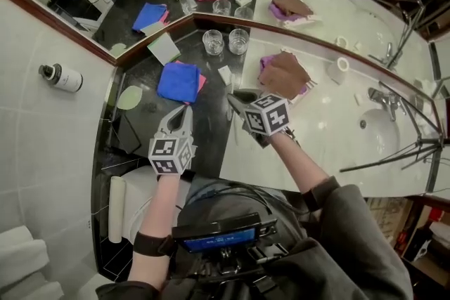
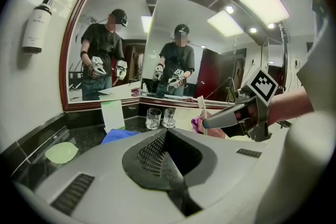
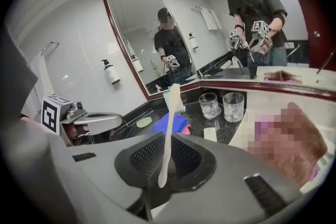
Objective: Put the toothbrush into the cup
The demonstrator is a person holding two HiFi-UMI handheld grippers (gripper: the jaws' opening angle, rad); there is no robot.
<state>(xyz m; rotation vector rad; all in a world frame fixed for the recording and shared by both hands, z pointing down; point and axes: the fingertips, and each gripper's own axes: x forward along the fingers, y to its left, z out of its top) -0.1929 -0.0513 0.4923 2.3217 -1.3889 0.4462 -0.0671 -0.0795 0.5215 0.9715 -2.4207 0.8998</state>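
A white toothbrush [image 3: 169,128] stands upright between the jaws of my right gripper [image 3: 168,140], which is shut on its handle, head pointing up. In the head view that gripper [image 1: 237,100] hovers over the edge where the dark counter meets the white one, a short way in front of two empty glass cups [image 1: 213,41] [image 1: 238,40] that stand side by side at the mirror. The left gripper view shows the toothbrush [image 2: 201,106] sticking up from it. My left gripper [image 1: 187,109] is shut on nothing, to the left and near the blue cloth [image 1: 179,81].
A brown cloth [image 1: 285,74] on a purple one lies right of the cups. A small white soap bar [image 1: 225,74] and a green pad [image 1: 129,97] lie on the dark counter [image 1: 211,130]. A sink [image 1: 380,133] with faucet [image 1: 383,98] is far right. Mirrors back the corner.
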